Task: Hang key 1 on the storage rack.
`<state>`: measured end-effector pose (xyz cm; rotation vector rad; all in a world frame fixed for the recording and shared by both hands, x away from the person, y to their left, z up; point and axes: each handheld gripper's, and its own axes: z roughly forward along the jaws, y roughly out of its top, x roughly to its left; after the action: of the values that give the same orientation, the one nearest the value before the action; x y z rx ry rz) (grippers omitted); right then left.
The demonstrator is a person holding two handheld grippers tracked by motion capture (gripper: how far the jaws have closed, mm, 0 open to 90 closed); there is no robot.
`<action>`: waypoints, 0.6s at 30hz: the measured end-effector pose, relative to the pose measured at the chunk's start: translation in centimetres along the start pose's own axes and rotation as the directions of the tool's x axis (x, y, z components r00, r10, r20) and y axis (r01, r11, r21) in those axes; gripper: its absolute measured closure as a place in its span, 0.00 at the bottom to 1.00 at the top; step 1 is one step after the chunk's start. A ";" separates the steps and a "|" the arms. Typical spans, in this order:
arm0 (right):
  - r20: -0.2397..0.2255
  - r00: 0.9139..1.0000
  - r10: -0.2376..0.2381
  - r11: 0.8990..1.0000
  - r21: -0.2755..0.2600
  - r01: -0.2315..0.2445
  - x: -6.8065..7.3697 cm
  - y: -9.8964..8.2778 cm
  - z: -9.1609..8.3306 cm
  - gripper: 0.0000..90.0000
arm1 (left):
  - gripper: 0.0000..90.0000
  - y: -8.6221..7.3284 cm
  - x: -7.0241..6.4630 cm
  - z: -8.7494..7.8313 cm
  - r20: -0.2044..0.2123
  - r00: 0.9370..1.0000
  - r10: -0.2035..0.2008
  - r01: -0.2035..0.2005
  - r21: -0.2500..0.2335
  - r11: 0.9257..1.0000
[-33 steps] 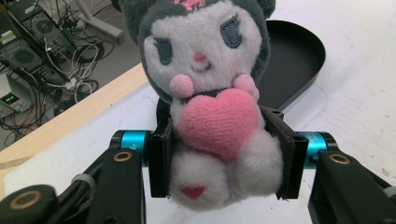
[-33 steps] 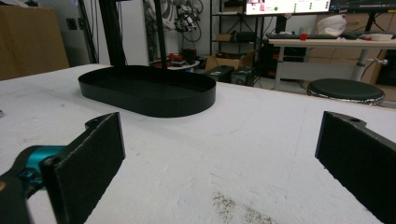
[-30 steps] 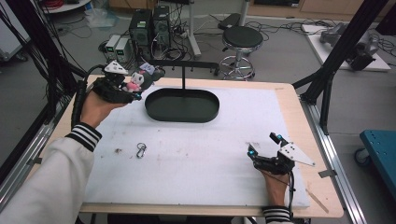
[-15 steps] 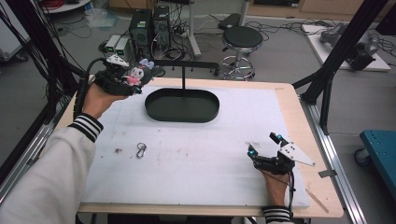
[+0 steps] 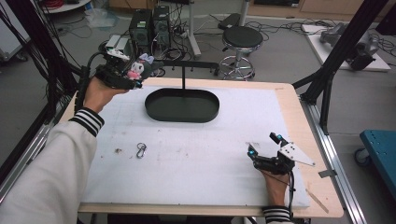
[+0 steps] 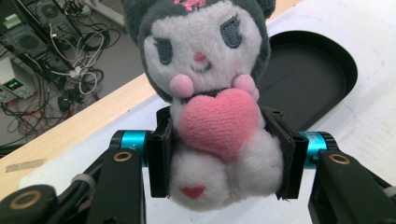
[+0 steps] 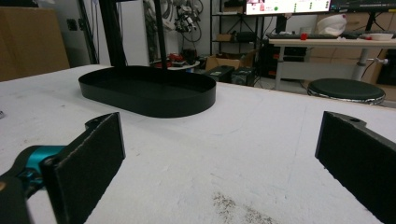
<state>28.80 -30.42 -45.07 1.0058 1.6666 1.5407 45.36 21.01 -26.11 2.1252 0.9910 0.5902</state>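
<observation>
A grey and white plush doll [image 6: 210,88] holding a pink heart sits between the pads of my left gripper [image 6: 222,154], which is shut on its body. In the high view that gripper [image 5: 127,74] and the doll [image 5: 136,70] hang in the air over the table's far left corner, left of the black oval tray [image 5: 182,118]. The tray [image 6: 310,70] lies empty behind the doll. My right gripper [image 5: 265,144] rests on the white mat near the front right, with its jaws wide apart [image 7: 219,154] and nothing between them, facing the tray [image 7: 149,95].
A thin black post with a crossbar [image 5: 183,74] rises from the tray's far side. A small metal clip [image 5: 141,150] lies on the mat at the front left, beside a speck of debris [image 5: 117,150]. The wooden table edge [image 5: 299,121] runs along the right.
My left hand has carried the doll away from me toward the far edge, slightly right and up. The right gripper has stayed put.
</observation>
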 end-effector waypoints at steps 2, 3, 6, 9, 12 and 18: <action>-0.001 1.000 0.001 1.000 0.000 -0.001 0.0 0.0 0.0 0.01 | 0.56 0.2 0.0 0.2 0.000 1.000 0.002 -0.002 0.007 1.000; -0.001 1.000 0.001 1.000 0.000 -0.001 0.0 0.0 0.0 0.01 | 0.56 0.4 0.0 0.2 -0.002 1.000 0.004 -0.004 0.010 1.000; 0.000 1.000 -0.005 1.000 -0.003 0.005 -0.1 0.0 0.0 0.01 | 0.56 0.7 0.0 0.5 0.000 1.000 0.001 -0.001 0.010 1.000; 0.000 1.000 -0.006 1.000 -0.004 0.006 -0.1 0.0 0.0 0.01 | 0.56 1.1 0.0 0.6 -0.004 1.000 0.004 -0.004 0.014 1.000; 0.000 1.000 -0.006 1.000 -0.004 0.006 -0.1 0.0 0.0 0.01 | 0.56 1.5 0.1 0.8 -0.009 1.000 0.004 -0.004 0.010 1.000; 0.000 1.000 -0.006 1.000 -0.004 0.006 -0.1 0.0 0.0 0.01 | 0.56 2.2 0.2 1.2 -0.016 1.000 0.001 0.000 0.015 1.000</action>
<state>28.86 -30.49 -45.08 0.9973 1.6648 1.5395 47.26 19.70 -25.22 2.1368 1.0064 0.6023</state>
